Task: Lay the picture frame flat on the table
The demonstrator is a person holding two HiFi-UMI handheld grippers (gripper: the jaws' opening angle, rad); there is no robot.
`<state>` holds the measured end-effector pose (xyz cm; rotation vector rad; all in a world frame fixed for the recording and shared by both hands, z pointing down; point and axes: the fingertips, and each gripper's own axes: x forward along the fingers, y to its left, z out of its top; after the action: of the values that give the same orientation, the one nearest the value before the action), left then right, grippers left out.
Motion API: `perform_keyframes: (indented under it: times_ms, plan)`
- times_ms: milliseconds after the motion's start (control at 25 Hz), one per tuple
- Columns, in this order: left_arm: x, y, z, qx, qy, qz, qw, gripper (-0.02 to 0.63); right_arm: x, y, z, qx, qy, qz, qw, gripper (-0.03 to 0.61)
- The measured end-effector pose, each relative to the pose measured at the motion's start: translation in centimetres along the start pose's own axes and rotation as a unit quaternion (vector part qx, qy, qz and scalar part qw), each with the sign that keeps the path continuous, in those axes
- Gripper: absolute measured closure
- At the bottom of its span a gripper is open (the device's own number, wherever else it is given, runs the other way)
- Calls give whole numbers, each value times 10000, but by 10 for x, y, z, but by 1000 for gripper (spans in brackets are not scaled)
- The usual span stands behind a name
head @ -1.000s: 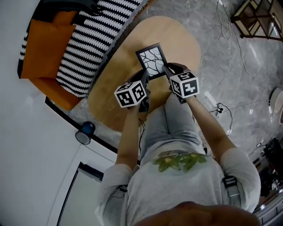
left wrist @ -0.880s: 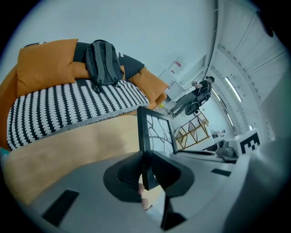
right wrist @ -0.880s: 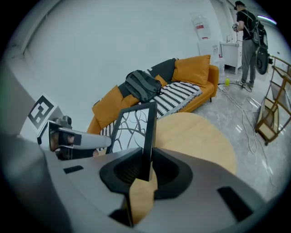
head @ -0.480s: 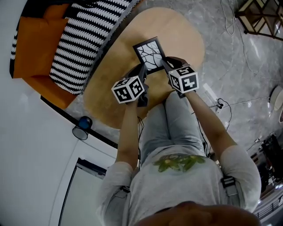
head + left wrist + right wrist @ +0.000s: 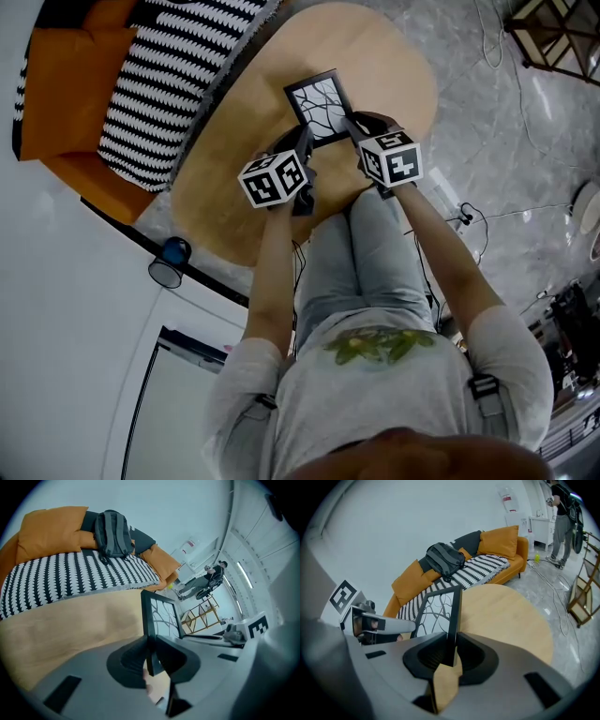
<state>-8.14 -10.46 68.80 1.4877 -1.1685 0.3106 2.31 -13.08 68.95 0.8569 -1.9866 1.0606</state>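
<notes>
Both sides clamped: picture frame stands upright over middle of bench, branch print facing person; left hand-held gripper pinching frame's left edge low down, pads tight on black moulding; right hand-held gripper pinching right edge likewise; frame spans gap between them; bottom edge touching bench or not, cannot tell.
</notes>
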Motion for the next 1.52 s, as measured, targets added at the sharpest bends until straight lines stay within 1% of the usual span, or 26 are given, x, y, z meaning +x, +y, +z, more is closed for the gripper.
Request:
perform_keyframes:
  times_ms: [240, 480, 640, 960, 1240, 1360, 1520]
  plan:
    - [12, 11, -8, -167, -26, -1, 9999, 541, 15, -7, -8, -15, 103, 65, 9999, 500]
    - [22, 22, -15, -179, -40, 42, 9998, 543, 29, -12, -17, -24, 181, 97, 9998, 500]
    - [33, 28, -19, -204, -17, 78, 9998, 543, 38, -19, -24, 91, 214, 126, 9997, 500]
    - [52, 44, -29, -290, 117, 172, 9994, 543, 59, -29, -35, 124, 327, 201, 9992, 500]
    - [67, 53, -36, -218, 272, 146, 9993, 543, 74, -37, -44, 141, 438, 290, 9985, 500]
    - [73, 57, -38, -198, 327, 181, 9991, 543, 80, -40, -48, 122, 495, 279, 9983, 500]
    - [81, 64, -43, -278, 418, 232, 9985, 543, 87, -45, -54, 119, 564, 231, 9981, 500]
